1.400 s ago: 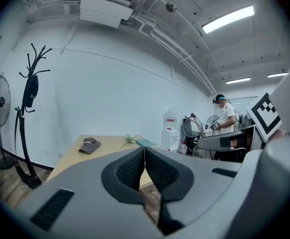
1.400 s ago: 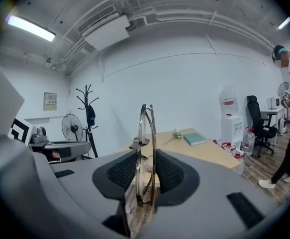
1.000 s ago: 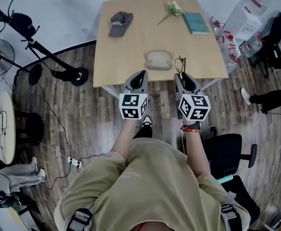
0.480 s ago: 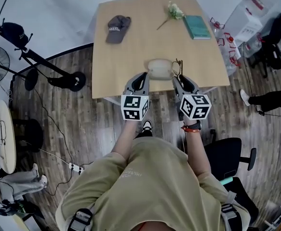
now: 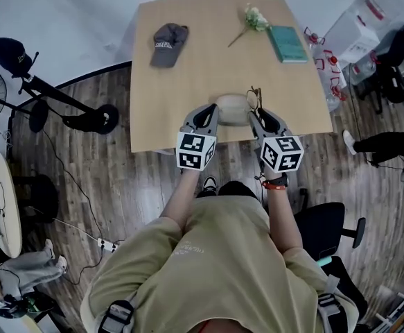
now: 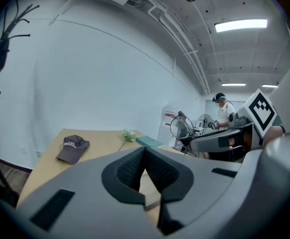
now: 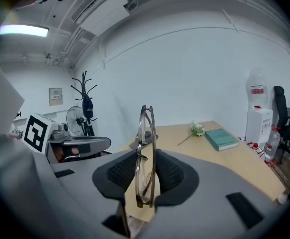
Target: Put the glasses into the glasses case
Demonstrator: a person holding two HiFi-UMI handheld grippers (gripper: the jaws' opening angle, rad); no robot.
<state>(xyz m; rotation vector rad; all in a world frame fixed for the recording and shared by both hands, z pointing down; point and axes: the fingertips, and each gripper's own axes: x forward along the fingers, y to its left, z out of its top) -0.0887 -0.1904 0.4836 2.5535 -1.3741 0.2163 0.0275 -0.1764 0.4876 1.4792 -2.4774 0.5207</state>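
A beige glasses case (image 5: 233,109) lies near the front edge of the wooden table (image 5: 181,82). It sits between my two grippers. My right gripper (image 5: 257,113) is just right of the case and is shut on a pair of thin-framed glasses (image 5: 257,96). In the right gripper view the glasses (image 7: 146,138) stand upright on edge, clamped between the pads of the right gripper (image 7: 145,171). My left gripper (image 5: 207,113) is at the case's left end. In its own view the left gripper (image 6: 145,156) has its tips together and nothing held.
At the table's far side lie a grey cap (image 5: 165,41), a flower sprig (image 5: 253,18) and a teal book (image 5: 287,42). A water dispenser (image 5: 357,30) and dark chairs (image 5: 396,54) stand to the right. A scooter (image 5: 56,99) stands to the left.
Both grippers have moved forward from off the table's front edge to either side of the case. The glasses came along in the right gripper.
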